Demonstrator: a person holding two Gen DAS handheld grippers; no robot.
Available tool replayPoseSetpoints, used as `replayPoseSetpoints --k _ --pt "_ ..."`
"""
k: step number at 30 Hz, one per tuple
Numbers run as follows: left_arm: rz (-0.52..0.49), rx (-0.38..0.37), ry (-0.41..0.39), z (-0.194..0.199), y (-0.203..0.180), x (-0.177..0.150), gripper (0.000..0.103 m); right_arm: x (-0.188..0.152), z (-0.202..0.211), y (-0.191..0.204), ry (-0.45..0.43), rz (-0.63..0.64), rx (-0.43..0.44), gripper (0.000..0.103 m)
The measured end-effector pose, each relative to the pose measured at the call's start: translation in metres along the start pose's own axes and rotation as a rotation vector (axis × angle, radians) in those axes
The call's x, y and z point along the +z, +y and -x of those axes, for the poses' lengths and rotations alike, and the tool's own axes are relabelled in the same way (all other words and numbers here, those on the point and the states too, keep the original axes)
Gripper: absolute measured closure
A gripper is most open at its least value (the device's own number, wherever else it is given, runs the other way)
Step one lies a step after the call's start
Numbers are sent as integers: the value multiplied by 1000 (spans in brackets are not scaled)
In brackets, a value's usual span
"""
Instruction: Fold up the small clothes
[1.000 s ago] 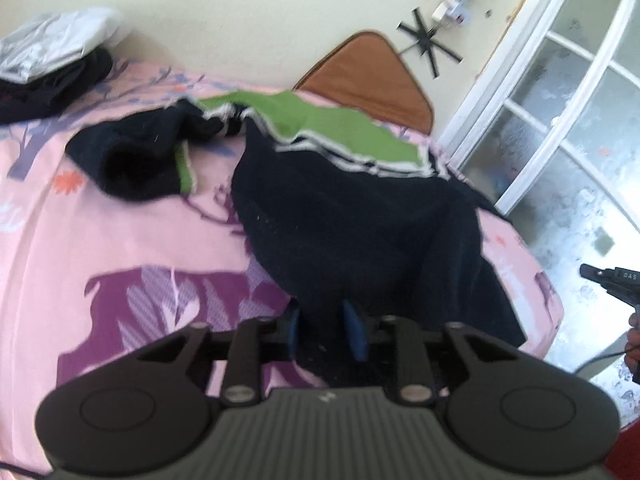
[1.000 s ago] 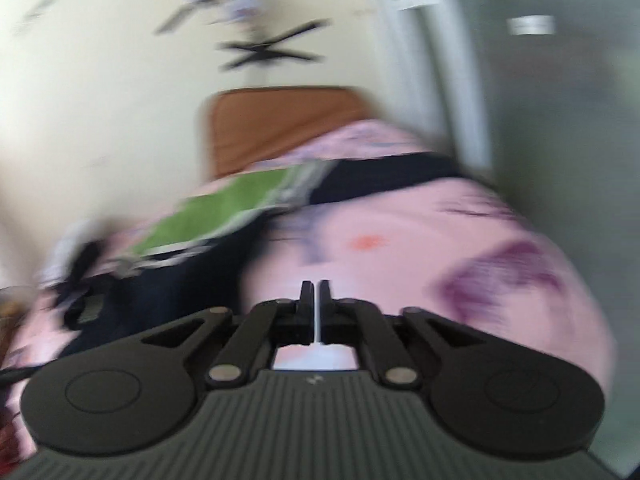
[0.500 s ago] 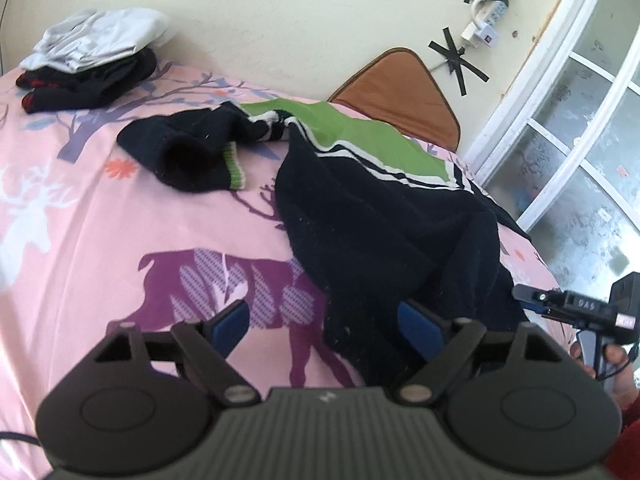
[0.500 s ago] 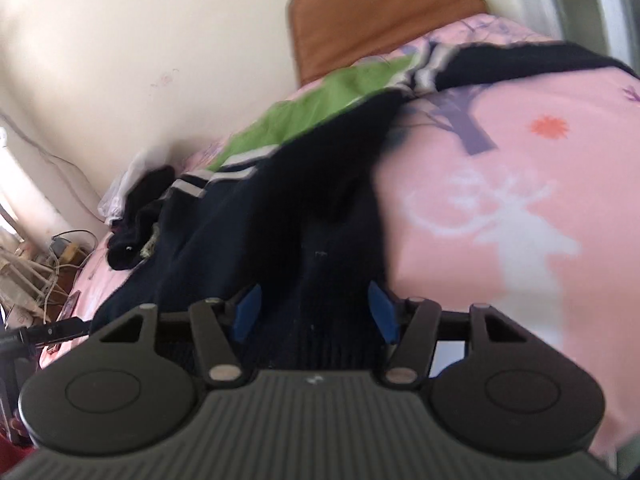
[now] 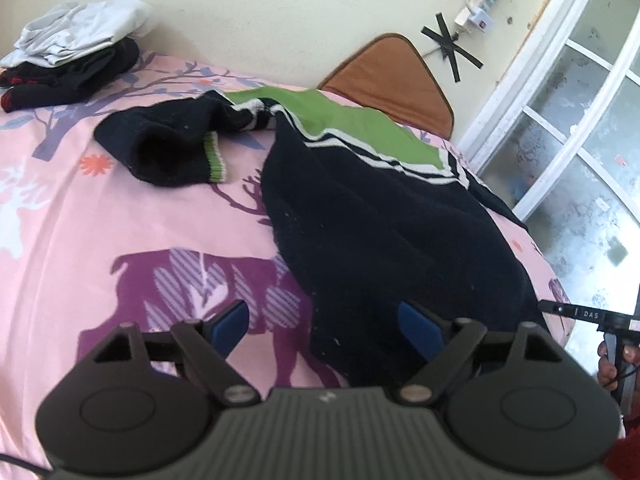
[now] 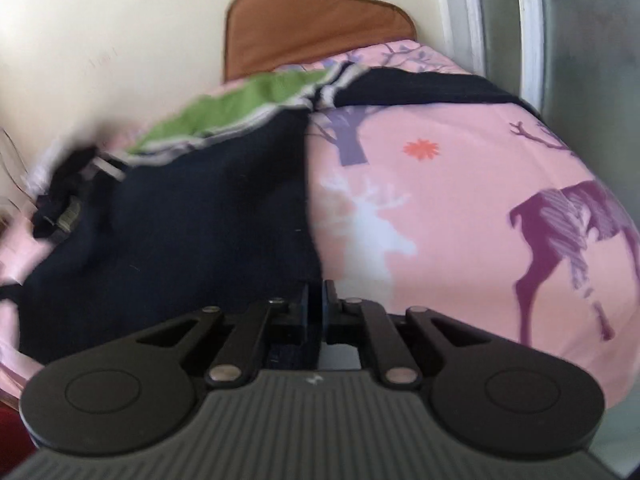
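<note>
Right gripper (image 6: 316, 304) clamped on hem of navy knit sweater with green yoke (image 5: 380, 216) near bed (image 5: 60, 240) edge, left gripper (image 5: 324, 322) spread, likely to grab hem's other corner.

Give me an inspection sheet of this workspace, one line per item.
Surface: pink deer-print bedsheet.
Job's things: navy and green sweater spread out, one sleeve lying out to the side.
Clutter: folded clothes pile by the wall.
Grippers: left hand-held gripper open over the hem; right hand-held gripper shut on the sweater's edge.
Cables: power strip taped to the wall.
Surroundings: brown headboard, glass door.
</note>
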State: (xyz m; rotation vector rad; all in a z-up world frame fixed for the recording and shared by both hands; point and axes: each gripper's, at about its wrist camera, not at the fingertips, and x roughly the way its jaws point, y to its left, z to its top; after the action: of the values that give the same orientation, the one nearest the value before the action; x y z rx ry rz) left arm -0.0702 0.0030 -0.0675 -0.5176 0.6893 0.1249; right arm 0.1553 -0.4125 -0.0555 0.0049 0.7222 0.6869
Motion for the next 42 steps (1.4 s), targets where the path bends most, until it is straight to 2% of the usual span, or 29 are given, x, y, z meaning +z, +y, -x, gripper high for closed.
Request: replayPoseSetpoints --k 1,2,3,4,6,7,9,10,11,13,15,17,18,19,20,21,22,23,25,26,27,29,32,37,39,42 --pt "2 2 -12 4 2 0 18 4 2 6 -42 39 -51 88" --pt "1 7 -23 8 3 2 18 8 8 11 -92 74 -70 79" --pt "0 16 -35 13 4 2 17 13 13 16 -133 89 -48 74" --pt "-1 28 -48 17 6 3 16 20 19 23 -174 103 9 74" --pt "8 55 -73 26 10 5 16 31 21 43 -199 154 153 73" --pt "18 69 -87 31 13 6 16 36 18 60 -192 196 235 72" --pt "44 90 -111 39 20 9 16 39 7 101 -145 301 409 62" --pt "58 99 -123 44 23 9 16 38 0 125 -115 359 492 50" --pt "72 107 -135 49 26 9 16 34 -7 148 -84 413 570 42" --pt "89 118 -149 57 29 7 16 24 -21 192 7 502 699 36" --pt "95 133 -157 64 32 4 15 14 -38 227 85 569 751 33" --pt "103 146 -162 70 35 1 15 0 -55 256 114 645 722 33" --pt "110 149 -162 71 37 -1 15 -5 -61 263 118 673 705 41" --pt "119 150 -160 72 39 -2 15 -10 -67 266 120 694 695 55" --pt "128 150 -158 73 42 -3 15 -13 -68 266 108 709 671 88" --pt "135 147 -156 72 43 -4 15 -13 -61 257 92 691 668 89" --pt "141 142 -151 70 45 -4 15 -4 -60 244 95 615 707 91" --pt "146 132 -143 67 46 -4 15 9 -63 227 98 501 743 91" --pt "149 100 -128 58 46 -3 15 27 -66 190 76 289 743 91" --pt "148 75 -115 52 45 -1 15 32 -70 170 55 200 720 86" --pt "143 54 -102 45 43 2 15 34 -75 152 40 129 674 77" --pt "118 17 -81 31 33 7 15 31 -82 125 61 45 567 63" --pt "69 -47 -49 12 14 13 15 19 -75 104 48 28 550 62" --pt "9 -164 -5 -9 -21 16 12 15 -69 98 25 8 612 60" --pt "-18 -203 16 -16 -35 15 11 15 -72 100 32 6 646 51" --pt "-69 -209 31 -19 -47 10 11 16 -78 111 25 44 640 46"
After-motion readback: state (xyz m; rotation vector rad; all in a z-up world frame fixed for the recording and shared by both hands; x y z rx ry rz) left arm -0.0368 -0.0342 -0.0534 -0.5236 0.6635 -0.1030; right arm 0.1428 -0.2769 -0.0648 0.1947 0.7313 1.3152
